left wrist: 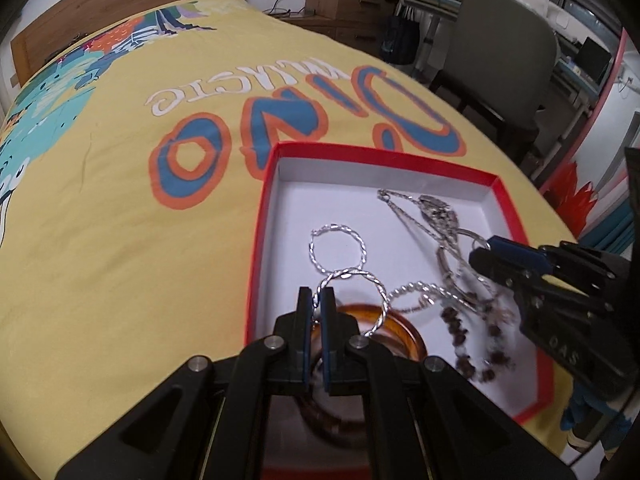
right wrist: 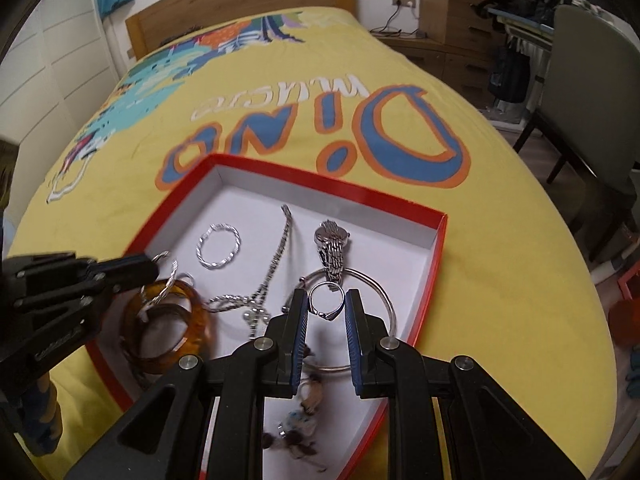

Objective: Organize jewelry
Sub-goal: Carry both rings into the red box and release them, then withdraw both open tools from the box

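Observation:
A red box (left wrist: 380,153) with a white floor lies on the yellow bedspread and holds the jewelry. My left gripper (left wrist: 317,295) is shut on a twisted silver hoop earring (left wrist: 352,272), which hangs over an amber bangle (left wrist: 404,330). A matching hoop earring (left wrist: 338,248) lies flat in the box. My right gripper (right wrist: 326,309) is shut on a small silver ring (right wrist: 326,284) above a thin silver bangle (right wrist: 374,300) and a silver watch (right wrist: 332,246). In the right wrist view the left gripper (right wrist: 154,268) comes in from the left with its held hoop earring (right wrist: 165,280).
A silver chain necklace (right wrist: 276,258) and a brown bead bracelet (left wrist: 472,346) also lie in the box (right wrist: 320,181). The bedspread (left wrist: 120,240) stretches left and beyond. A grey chair (left wrist: 504,52) and a wooden nightstand (right wrist: 452,16) stand off the bed's right side.

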Demonstrator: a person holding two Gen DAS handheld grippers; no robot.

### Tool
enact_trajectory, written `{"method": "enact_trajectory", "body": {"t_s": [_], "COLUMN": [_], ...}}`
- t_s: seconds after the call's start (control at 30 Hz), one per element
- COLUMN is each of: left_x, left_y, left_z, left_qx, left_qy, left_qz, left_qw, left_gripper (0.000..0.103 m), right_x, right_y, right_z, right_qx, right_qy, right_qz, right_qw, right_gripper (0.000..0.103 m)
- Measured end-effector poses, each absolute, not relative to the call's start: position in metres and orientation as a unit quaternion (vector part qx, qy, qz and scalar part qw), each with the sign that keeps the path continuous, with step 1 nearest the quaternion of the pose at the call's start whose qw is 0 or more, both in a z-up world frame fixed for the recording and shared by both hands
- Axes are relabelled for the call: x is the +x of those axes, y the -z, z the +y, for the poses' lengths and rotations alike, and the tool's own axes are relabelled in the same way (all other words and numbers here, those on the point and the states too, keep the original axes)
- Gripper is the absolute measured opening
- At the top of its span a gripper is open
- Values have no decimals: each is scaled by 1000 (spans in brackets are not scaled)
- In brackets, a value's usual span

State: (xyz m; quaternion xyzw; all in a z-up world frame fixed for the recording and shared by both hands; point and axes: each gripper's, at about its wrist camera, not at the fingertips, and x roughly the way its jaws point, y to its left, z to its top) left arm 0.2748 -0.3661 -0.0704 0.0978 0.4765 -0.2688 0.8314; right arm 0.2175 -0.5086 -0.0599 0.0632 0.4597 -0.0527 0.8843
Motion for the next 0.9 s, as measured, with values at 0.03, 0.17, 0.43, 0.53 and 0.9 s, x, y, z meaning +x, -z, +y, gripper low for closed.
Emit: {"method": "enact_trajectory", "body": {"t_s": [0.03, 0.17, 0.43, 0.53, 0.9], "left_x": [277, 283, 281, 272, 198], "left_y": [73, 77, 70, 56, -10], "left_z": [-369, -371, -360, -349, -265], "left_qx": [103, 109, 97, 90, 92], "left_qy": [266, 256, 261, 263, 222], "left_qz": [476, 477, 473, 464, 422], "left_qw": [832, 834, 836, 841, 874], "left_gripper": [4, 4, 7, 15, 37], "right_x": [218, 220, 218, 209, 159], "right_y": [62, 72, 70, 59, -3], "right_z": [-508, -506, -502, -502, -458], "right_qx": [60, 48, 41, 47, 76], "right_qy": [51, 45, 50, 58, 41], "right_qz": [462, 471, 473, 463, 425], "right_qw": [883, 880, 879, 883, 901], "right_gripper": [19, 19, 30, 32, 49]}}
